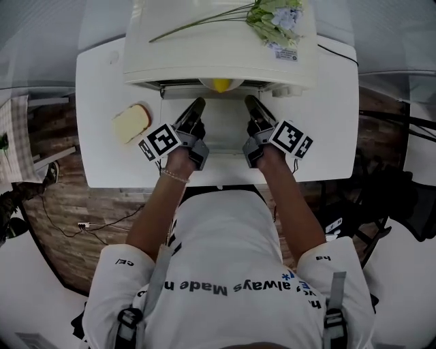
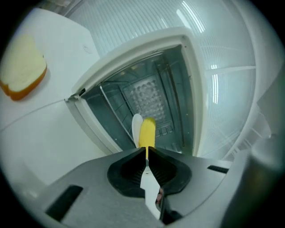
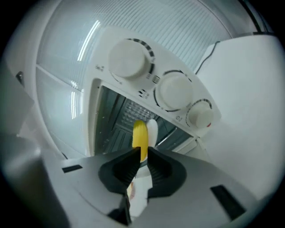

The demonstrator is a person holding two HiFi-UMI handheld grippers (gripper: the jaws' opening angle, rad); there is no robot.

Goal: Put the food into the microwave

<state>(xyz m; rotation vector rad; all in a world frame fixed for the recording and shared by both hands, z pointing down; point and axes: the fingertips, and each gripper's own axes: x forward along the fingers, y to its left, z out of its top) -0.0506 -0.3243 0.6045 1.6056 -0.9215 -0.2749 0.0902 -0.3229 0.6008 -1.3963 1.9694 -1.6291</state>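
Observation:
A white plate [image 1: 219,84] carrying a yellow piece of food [image 2: 147,132] sits at the mouth of the white microwave [image 1: 218,48], half hidden under its top in the head view. My left gripper [image 1: 197,104] is shut on the plate's left rim [image 2: 137,127]. From the other side, my right gripper [image 1: 250,103] is shut on the plate's right rim [image 3: 152,130]. Both gripper views look past the yellow food [image 3: 140,138] into the grey oven cavity [image 2: 147,95]. The microwave door [image 1: 221,129] lies folded down between my two grippers.
A slice of bread [image 1: 131,123] with an orange crust lies on the white table [image 1: 102,88] left of the microwave, and it shows in the left gripper view as the bread slice [image 2: 22,67]. A flower sprig [image 1: 272,17] rests on the microwave's top. Three white knobs [image 3: 176,91] line its right side.

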